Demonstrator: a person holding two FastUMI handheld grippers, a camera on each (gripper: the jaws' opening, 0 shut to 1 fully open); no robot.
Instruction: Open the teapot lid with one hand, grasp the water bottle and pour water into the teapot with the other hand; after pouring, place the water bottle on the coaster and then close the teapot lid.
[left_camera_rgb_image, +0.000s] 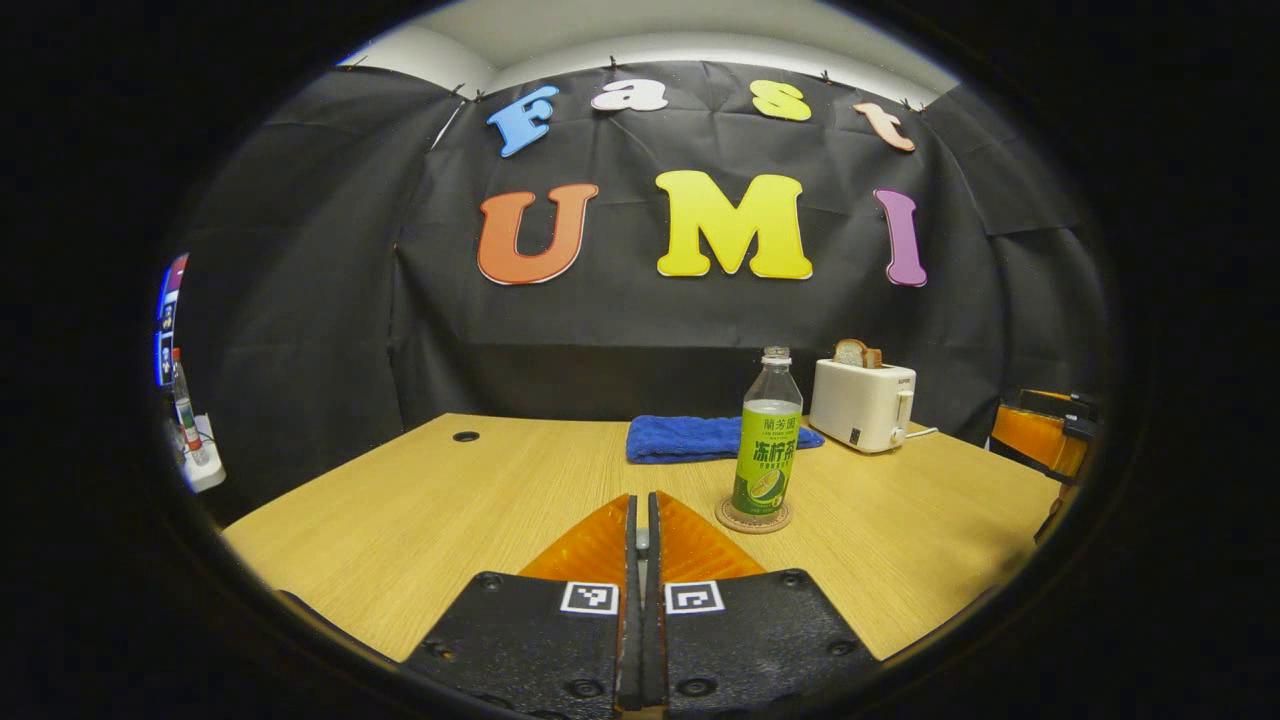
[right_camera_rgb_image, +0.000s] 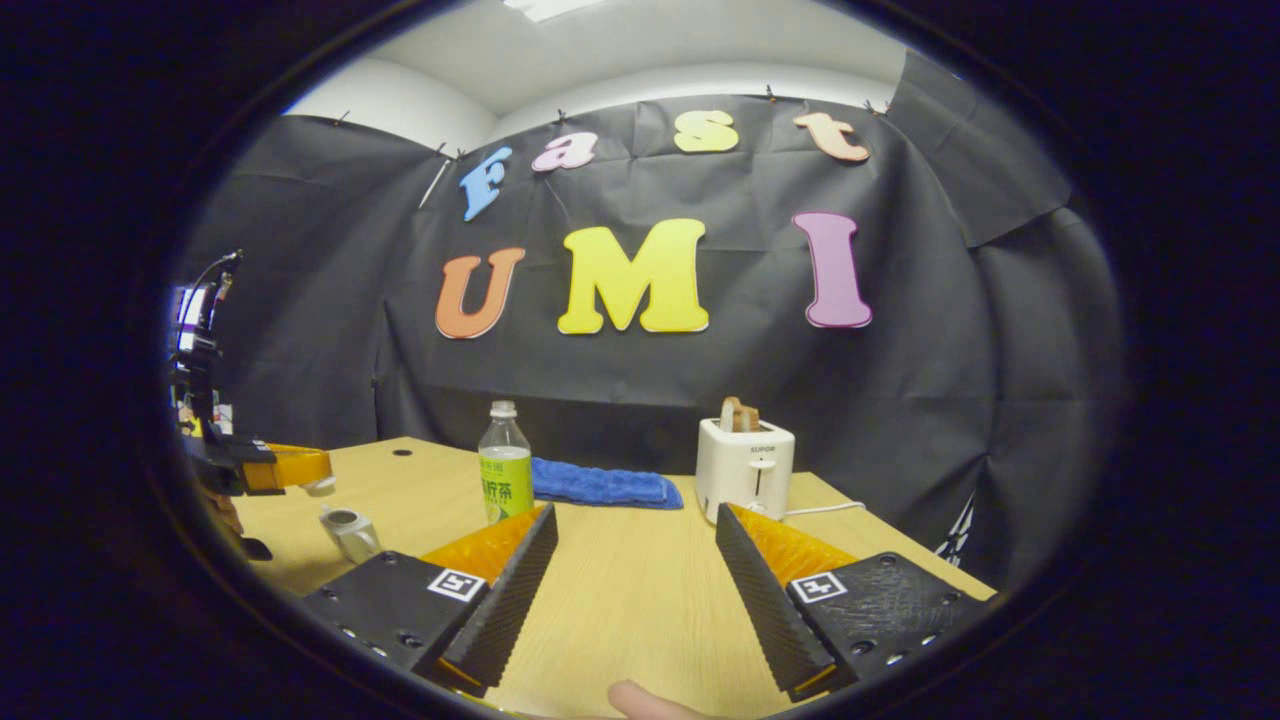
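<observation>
Left tool (left_camera_rgb_image: 642, 520) has its fingers together on nothing; right tool (right_camera_rgb_image: 632, 535) spread wide over the table (right_camera_rgb_image: 620, 600).

The light wooden bench (left_camera_rgb_image: 480, 510) carries a round coaster (left_camera_rgb_image: 752, 518) near its middle, with the water bottle (left_camera_rgb_image: 767, 440) standing upright on it. A folded blue cloth (left_camera_rgb_image: 700, 438) lies by the far edge, a white toaster (left_camera_rgb_image: 862, 403) beside it toward the far right corner. A small metal teapot (right_camera_rgb_image: 350, 532) sits near the left edge.
</observation>
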